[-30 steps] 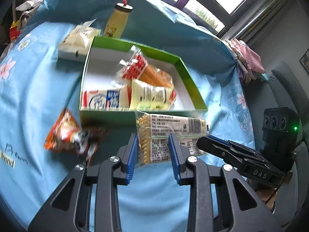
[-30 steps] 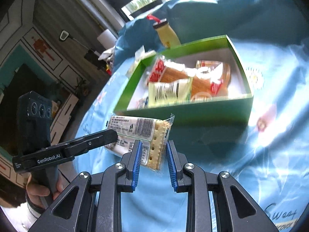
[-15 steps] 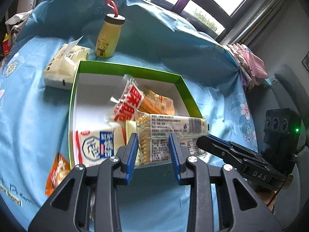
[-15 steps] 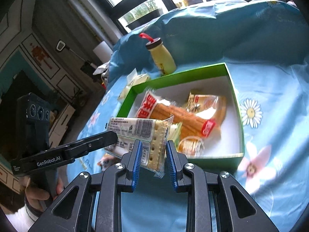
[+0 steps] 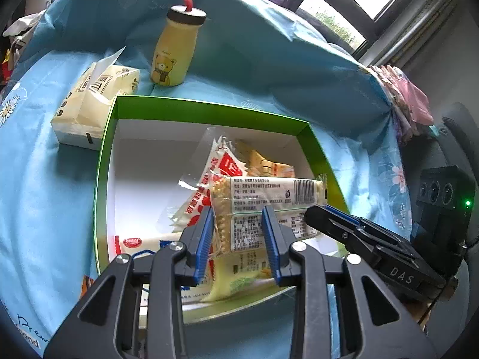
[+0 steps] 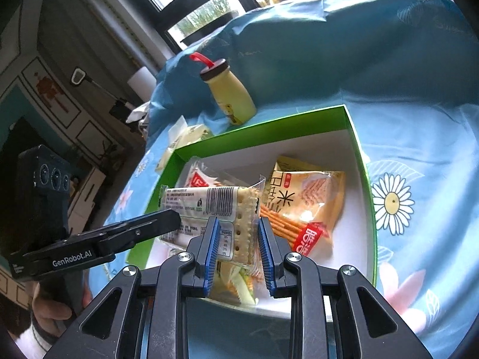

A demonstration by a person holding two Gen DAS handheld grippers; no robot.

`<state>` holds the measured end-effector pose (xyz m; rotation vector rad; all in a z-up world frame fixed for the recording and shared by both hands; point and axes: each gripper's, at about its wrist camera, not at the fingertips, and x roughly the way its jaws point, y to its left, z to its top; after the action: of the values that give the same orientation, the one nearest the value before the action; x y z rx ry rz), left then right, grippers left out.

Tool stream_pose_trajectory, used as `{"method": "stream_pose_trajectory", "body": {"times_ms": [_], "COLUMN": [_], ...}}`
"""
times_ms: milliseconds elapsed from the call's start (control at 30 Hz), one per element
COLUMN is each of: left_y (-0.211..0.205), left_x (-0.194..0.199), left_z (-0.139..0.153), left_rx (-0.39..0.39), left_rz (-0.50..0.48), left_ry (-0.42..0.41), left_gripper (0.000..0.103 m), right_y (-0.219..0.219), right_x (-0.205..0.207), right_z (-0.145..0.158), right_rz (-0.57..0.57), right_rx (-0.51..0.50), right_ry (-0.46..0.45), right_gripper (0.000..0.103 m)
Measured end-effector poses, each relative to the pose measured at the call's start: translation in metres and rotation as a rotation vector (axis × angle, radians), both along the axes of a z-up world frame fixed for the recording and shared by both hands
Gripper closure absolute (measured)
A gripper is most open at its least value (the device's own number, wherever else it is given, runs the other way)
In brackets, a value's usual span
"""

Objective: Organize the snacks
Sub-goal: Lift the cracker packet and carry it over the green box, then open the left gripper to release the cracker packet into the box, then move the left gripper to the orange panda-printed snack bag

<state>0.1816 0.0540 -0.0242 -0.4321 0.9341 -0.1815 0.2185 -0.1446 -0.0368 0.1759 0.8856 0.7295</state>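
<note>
Over green box (image 5: 106,155), cracker pack (image 5: 269,197) level, crosswise, L gripper (image 5: 239,239) & R gripper (image 6: 238,248) each clamping an end.

A yellow bear-print bottle (image 5: 173,51) with a dark cap and red loop stands upright on the blue floral cloth (image 5: 39,179). Just beside the bottle lies a pale tissue pack (image 5: 89,110). Well beyond the bottle, windows (image 6: 191,3) show greenery outside.
</note>
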Motion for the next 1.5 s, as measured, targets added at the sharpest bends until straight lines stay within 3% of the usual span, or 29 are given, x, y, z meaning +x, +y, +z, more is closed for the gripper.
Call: {"method": "stream_pose_trajectory", "body": {"times_ms": [533,633,700,733,833,900,1000,1200,1267,1333,1400,1500], "left_y": [0.003,0.001,0.001,0.001,0.001,0.002,0.003,0.001,0.0,-0.002,-0.004,-0.007], "left_x": [0.006,0.003,0.001,-0.001,-0.005,-0.01,-0.018,-0.038,-0.046,-0.053,-0.06,-0.071], "left_z": [-0.009,-0.008,-0.007,-0.006,-0.002,0.002,0.007,0.011,0.012,0.013,0.014,0.017], "left_rx": [0.003,0.022,0.034,0.036,0.044,0.048,0.064,0.101,0.112,0.13,0.153,0.176], "left_rz": [0.016,0.021,0.024,0.026,0.028,0.03,0.035,0.042,0.043,0.043,0.046,0.041], "left_ry": [0.021,0.026,0.019,0.014,0.003,-0.007,-0.024,-0.038,-0.044,-0.044,-0.05,-0.066], "left_gripper": [0.068,0.058,0.038,0.035,0.034,0.029,0.021,0.016,0.016,0.013,0.0,0.001], "right_y": [0.008,0.008,0.009,0.009,0.006,0.003,-0.004,-0.014,-0.017,-0.019,-0.021,-0.025], "right_x": [0.009,0.006,0.003,0.0,-0.005,-0.008,-0.016,-0.037,-0.047,-0.058,-0.066,-0.079], "right_z": [-0.01,-0.009,-0.007,-0.006,-0.001,0.002,0.007,0.015,0.016,0.017,0.018,0.02], "right_rz": [-0.027,-0.037,-0.048,-0.051,-0.058,-0.067,-0.078,-0.095,-0.102,-0.102,-0.099,-0.106], "right_rx": [-0.02,-0.033,-0.058,-0.071,-0.093,-0.1,-0.095,-0.122,-0.148,-0.17,-0.183,-0.195], "right_ry": [0.027,0.019,0.007,-0.005,-0.027,-0.036,-0.05,-0.083,-0.105,-0.124,-0.133,-0.149], "right_gripper": [0.074,0.074,0.074,0.073,0.073,0.07,0.054,0.049,0.04,0.039,0.039,0.039]}}
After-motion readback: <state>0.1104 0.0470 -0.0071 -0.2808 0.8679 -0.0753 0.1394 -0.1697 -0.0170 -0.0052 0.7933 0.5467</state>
